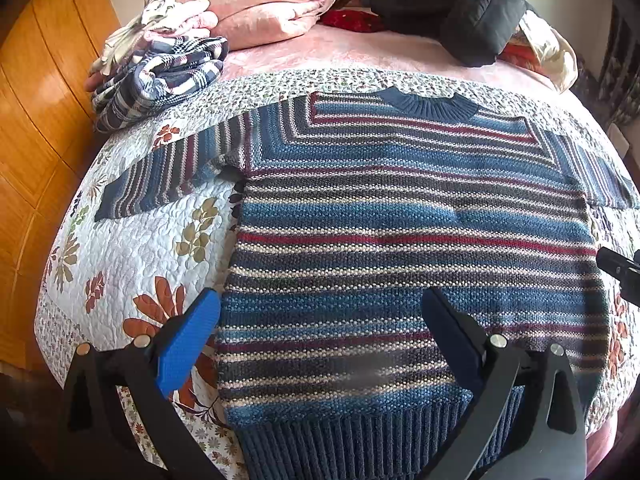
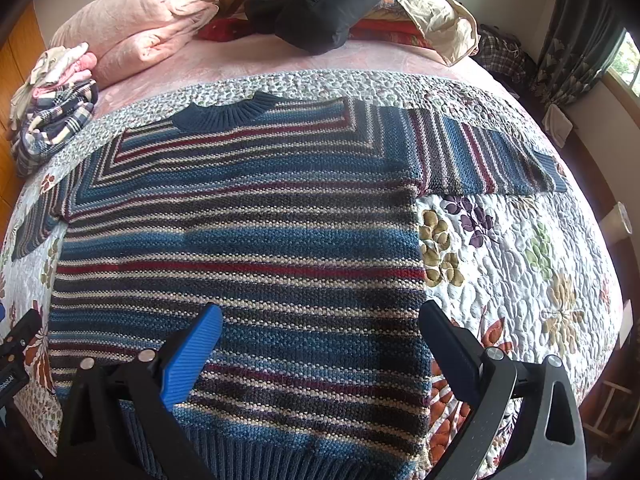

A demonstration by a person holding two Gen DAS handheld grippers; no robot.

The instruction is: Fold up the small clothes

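Observation:
A striped knit sweater (image 1: 400,220) in blue, red, grey and cream lies flat and face up on a floral quilt (image 1: 132,248), collar away from me and both sleeves spread out. My left gripper (image 1: 320,308) hovers open above its lower left part, with one blue pad (image 1: 188,344) over the quilt beside the sweater's edge. The same sweater (image 2: 240,240) fills the right wrist view. My right gripper (image 2: 320,320) is open over its lower right part, the dark finger (image 2: 448,344) just past the side seam. Nothing is between either pair of fingers.
A pile of folded clothes, topped by a plaid garment (image 1: 160,76), sits at the quilt's far left corner. Pink bedding (image 1: 248,4) and a black jacket (image 1: 460,12) lie at the head of the bed. A wooden wall (image 1: 36,120) runs along the left. Curtains (image 2: 576,60) hang at right.

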